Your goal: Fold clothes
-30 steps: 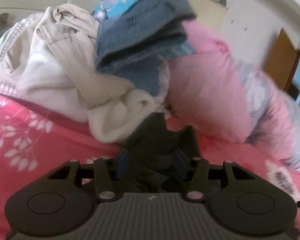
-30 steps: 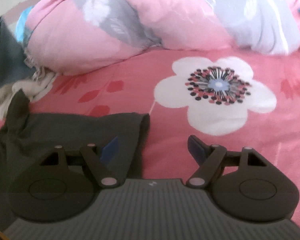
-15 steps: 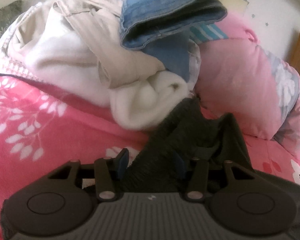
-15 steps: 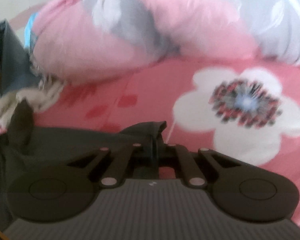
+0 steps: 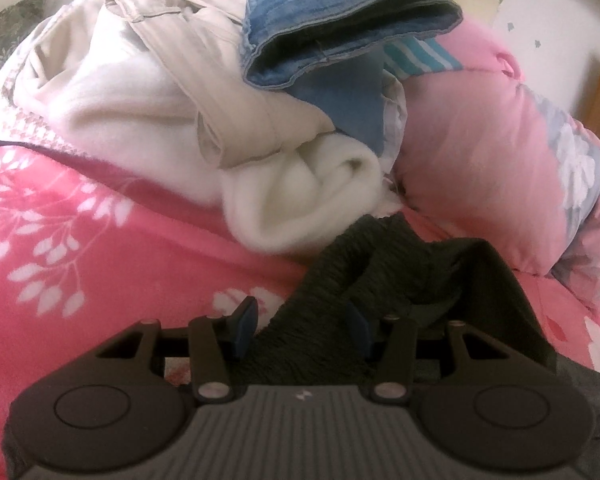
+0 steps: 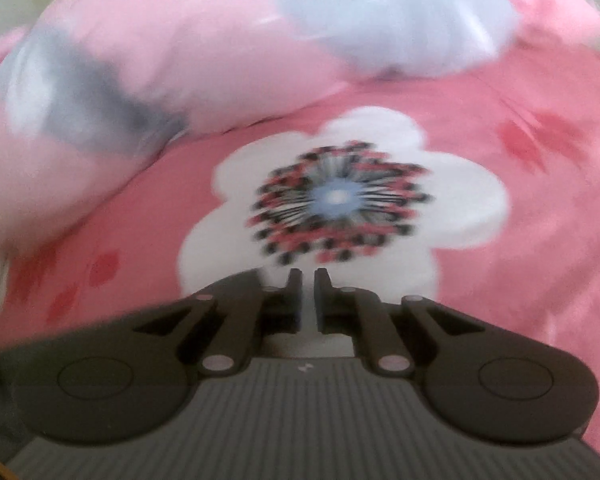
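Left wrist view only: a dark knit garment (image 5: 380,280), bunched and ribbed, is clamped in the left tool (image 5: 302,320) on the pink floral bed (image 5: 100,248); behind it, a fluffy cream garment (image 5: 308,200) and folded denim (image 5: 352,24) are piled. Right wrist view only, blurred: a white flower print (image 6: 340,200) is seen past the right tool (image 6: 308,300), its jaws opening with nothing between; a pink quilt (image 6: 180,60) is heaped behind.

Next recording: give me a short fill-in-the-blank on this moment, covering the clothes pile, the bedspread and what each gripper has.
1. The dark garment lies between the fingers of the ___ gripper.
2. The folded jeans sit ___ the pile of clothes.
3. Ahead of the right gripper, whose fingers are opening with nothing between them, the bedspread shows a white ___.

Missing words: left; on top of; flower
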`<state>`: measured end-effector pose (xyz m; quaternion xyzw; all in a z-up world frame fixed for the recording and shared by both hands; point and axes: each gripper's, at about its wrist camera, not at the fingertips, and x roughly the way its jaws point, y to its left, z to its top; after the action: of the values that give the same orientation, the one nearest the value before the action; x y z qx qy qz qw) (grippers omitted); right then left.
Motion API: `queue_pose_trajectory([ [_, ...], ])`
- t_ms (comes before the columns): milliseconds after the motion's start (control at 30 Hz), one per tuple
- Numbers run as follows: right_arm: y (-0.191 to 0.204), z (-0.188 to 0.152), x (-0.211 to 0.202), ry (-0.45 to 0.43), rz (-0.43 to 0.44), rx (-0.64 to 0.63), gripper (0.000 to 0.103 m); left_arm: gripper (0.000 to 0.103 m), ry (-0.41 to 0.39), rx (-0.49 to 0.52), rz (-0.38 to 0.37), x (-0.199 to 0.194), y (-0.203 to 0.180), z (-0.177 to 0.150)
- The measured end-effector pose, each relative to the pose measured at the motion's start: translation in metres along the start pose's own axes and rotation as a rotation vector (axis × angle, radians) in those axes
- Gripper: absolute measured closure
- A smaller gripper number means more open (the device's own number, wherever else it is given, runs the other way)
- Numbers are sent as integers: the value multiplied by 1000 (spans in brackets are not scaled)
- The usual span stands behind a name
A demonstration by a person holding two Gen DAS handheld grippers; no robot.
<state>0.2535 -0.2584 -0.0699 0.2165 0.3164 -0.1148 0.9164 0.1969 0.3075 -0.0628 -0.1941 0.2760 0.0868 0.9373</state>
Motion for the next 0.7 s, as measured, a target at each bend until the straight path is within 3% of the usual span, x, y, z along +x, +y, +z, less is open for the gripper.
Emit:
queue_pose_trajectory([
  [67, -4, 3, -20, -54, 5, 25, 76, 54, 0, -7, -5, 0, 2, 0],
  [167, -2, 6, -47, -119, 31, 27, 72, 54, 0, -16, -3, 0, 3, 1],
  [233, 33, 4, -58, -102, 129, -93, 64, 54, -1, -23, -2, 0, 4, 2],
  [267, 54, 1, -60, -83, 187, -163, 56, 53, -2, -27, 0, -1, 5, 2],
  [400, 161, -30, -56, 71, 469, -516, 43, 53, -19, -40, 25, -1, 8, 3],
  [500, 228, -67, -45, 142, 551, -758, 43, 53, -17, -52, 36, 0, 11, 5],
  [633, 281, -100, -24, 196, 572, -928, 44, 53, -11, -63, 40, 5, 14, 6],
  [667, 285, -99, -19, 199, 557, -927, 46, 53, -11, -67, 39, 5, 14, 7],
  [700, 288, -98, -14, 202, 542, -926, 61, 53, -9, -70, 37, 6, 15, 7],
])
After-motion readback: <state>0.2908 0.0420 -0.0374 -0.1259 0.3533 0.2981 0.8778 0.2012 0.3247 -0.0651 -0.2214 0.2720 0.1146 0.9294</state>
